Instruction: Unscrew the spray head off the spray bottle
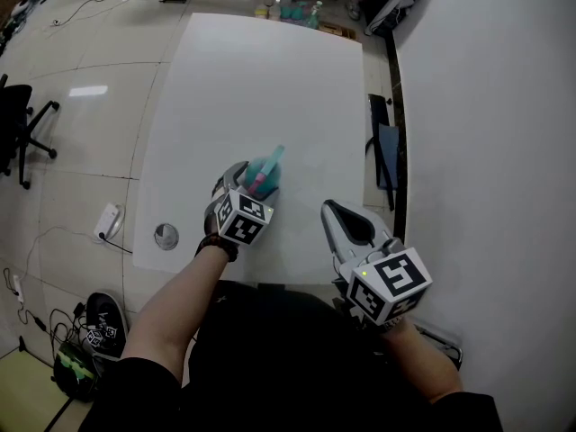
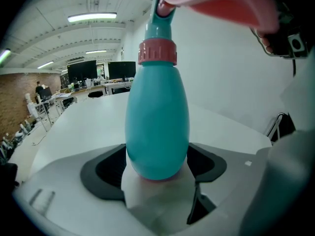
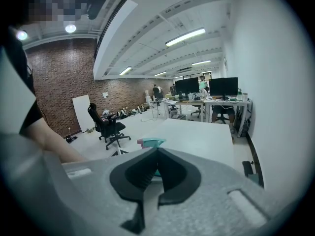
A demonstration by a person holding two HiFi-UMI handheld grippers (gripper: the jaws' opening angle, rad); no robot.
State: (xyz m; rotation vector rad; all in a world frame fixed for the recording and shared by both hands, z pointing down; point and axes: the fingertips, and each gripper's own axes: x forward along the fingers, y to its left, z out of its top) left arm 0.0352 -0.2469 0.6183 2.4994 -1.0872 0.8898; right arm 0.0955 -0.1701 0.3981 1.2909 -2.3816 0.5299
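R gripper, nearest at 4 o'clock: jaws shut tight, nothing held. L gripper spread wide, pads pressed on both sides of bottle, stood upright on worktop at 1 o'clock of its cube; head seen screwed on.

Spray bottle blocks the table's near middle; open surface lies beyond.

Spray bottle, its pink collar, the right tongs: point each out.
spray bottle (image 2: pixel 157 127), left gripper view, teal body
pink collar (image 2: pixel 157 52), left gripper view, ring at neck
right tongs (image 3: pixel 157 150), right gripper view, where shut tips meet
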